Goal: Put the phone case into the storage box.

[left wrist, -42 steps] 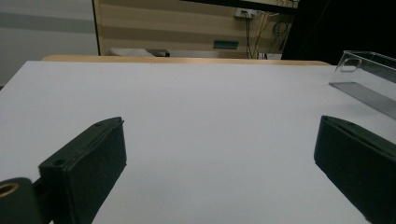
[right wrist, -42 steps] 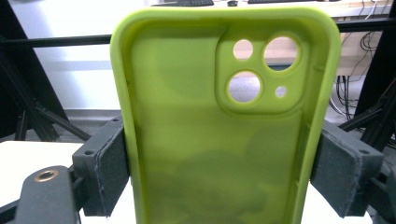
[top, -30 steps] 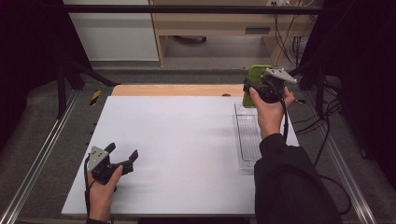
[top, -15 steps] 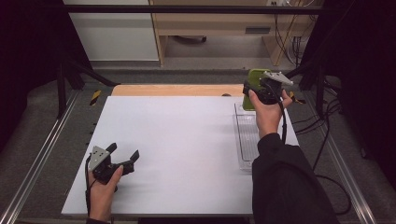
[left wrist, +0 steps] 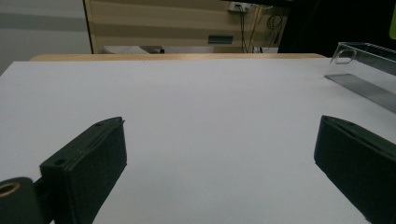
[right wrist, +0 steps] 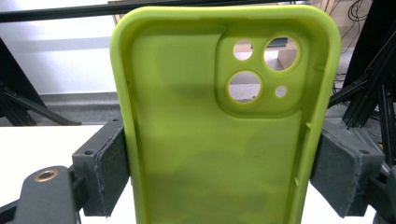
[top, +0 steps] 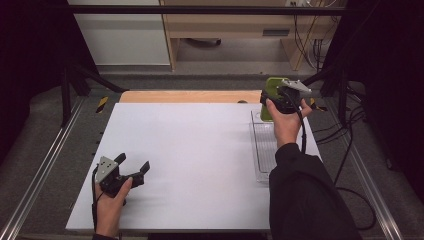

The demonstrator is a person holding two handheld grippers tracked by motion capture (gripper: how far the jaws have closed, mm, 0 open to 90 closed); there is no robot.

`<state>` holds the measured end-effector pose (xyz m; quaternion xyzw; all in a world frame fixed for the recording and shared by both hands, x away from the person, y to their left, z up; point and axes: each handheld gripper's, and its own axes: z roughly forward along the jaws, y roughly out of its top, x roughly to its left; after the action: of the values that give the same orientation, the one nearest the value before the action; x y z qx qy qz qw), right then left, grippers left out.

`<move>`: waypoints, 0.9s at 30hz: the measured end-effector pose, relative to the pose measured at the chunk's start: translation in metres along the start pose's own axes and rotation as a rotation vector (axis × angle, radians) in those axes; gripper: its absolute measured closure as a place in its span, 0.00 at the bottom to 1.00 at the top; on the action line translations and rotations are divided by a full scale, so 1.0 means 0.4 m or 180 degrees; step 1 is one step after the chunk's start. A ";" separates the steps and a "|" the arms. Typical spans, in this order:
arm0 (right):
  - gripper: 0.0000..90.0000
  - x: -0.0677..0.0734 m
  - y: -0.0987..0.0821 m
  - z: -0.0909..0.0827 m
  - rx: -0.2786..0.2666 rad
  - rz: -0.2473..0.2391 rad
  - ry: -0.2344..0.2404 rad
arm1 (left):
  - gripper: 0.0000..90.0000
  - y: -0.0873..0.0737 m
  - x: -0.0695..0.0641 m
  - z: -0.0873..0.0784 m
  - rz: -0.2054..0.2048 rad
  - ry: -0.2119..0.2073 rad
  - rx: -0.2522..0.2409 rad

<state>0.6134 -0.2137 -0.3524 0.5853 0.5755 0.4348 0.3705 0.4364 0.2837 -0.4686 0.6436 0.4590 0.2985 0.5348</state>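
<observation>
One green phone case held above the clear tray, nothing set down yet

One lime-green phone case is the only thing in hand; the right gripper grasps it by its two long edges, a black pad pressed against each side, and the case stands upright with its hollow inside and its camera cut-outs turned toward that gripper's camera; from the high view the phone case hangs over the far end of the clear tray, off the table and not touching the tray as far as I can tell. My guess is that the work is at its carrying stage: the case is picked up and brought to the tray, while the lowering and the letting go are left; whether it belongs inside the tray I cannot say for sure, though nothing lies in the tray that I can make out.

Well apart from the tray, at the near left corner of the white table, the left gripper rests low in the person's hand, its jaws spread wide with only bare tabletop between them; the tray sits far off to its side.

Counted: one phone case; one clear tray; two grippers, one busy and one idle; one white table, with a strip of wooden board along its far edge beside the tray's far end.
</observation>
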 end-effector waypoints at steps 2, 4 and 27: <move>0.18 0.000 -0.002 0.000 0.0006 -0.0010 -0.0002 | 0.02 0.000 -0.001 0.001 -0.0005 -0.0005 -0.0006; 0.18 0.000 -0.002 0.000 0.0010 -0.0026 0.0001 | 0.02 0.000 -0.001 0.001 -0.0006 -0.0008 -0.0008; 0.18 -0.002 -0.055 0.072 0.0107 -0.0011 -0.0011 | 0.02 0.002 -0.009 0.002 0.0096 -0.0005 0.0018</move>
<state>0.6328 -0.2112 -0.3832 0.5912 0.5831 0.4234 0.3623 0.4358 0.2800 -0.4677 0.6522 0.4496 0.3047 0.5289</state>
